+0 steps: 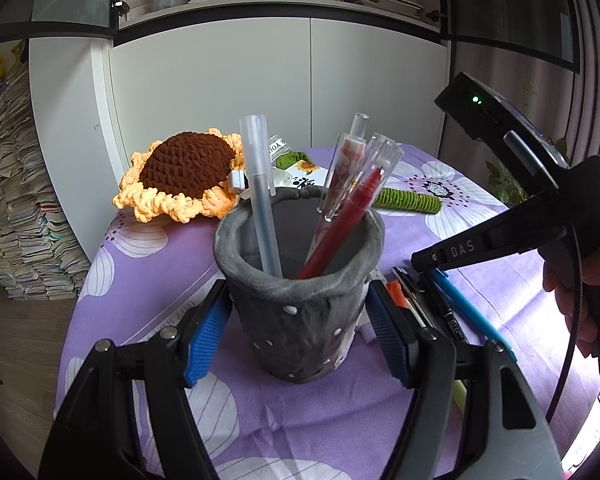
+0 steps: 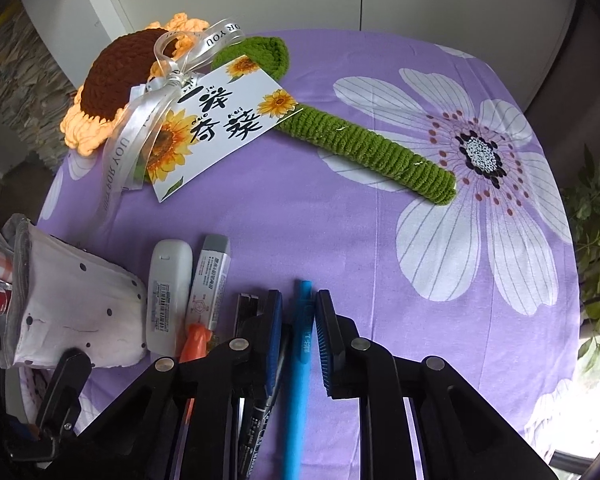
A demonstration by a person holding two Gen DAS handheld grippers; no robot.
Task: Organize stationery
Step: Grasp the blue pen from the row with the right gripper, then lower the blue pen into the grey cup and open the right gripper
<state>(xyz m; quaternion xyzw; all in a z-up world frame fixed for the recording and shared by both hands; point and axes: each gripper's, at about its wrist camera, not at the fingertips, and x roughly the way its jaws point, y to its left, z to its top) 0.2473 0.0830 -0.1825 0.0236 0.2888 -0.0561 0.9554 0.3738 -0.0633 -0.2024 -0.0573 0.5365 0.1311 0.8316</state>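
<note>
— What has the left gripper (image 1: pixel 300 320) got?

— The grey pen cup (image 1: pixel 300 300); its blue fingers (image 1: pixel 206 330) press on both sides of it, so it is held, standing upright on the tabletop (image 2: pixel 340 232) with its purple flowered cloth; inside lean a frosted grey pen (image 1: pixel 260 196), a red pen (image 1: pixel 340 228) and a clear one with a red-and-white pattern (image 1: pixel 340 168).

— And the right gripper (image 2: pixel 298 344)?

— Pointing steeply down at the row of loose stationery just right of the cup; a blue pen (image 2: pixel 298 380) lies between its fingers (image 2: pixel 328 348); they stand narrow, but a sliver of gap shows on each side of the pen, so I would not call it gripped; a hand (image 1: pixel 580 296) holds its handle, and "DAS" is printed on the black arm.

— Anything else readable?

— A black marker (image 2: pixel 256 432) beside the blue pen has white lettering, too small for me; left of it a grey-capped white tube (image 2: pixel 210 280) with fine print and a white correction tape (image 2: pixel 168 296) with a barcode label; an orange piece (image 2: pixel 194 340) lies by them; further back, a crocheted sunflower (image 2: pixel 116 80) with a green stem; its ribbon (image 2: pixel 140 128) reads "FOR YOU", and its card (image 2: pixel 220 128) carries sunflower pictures and large black Chinese characters.
</note>
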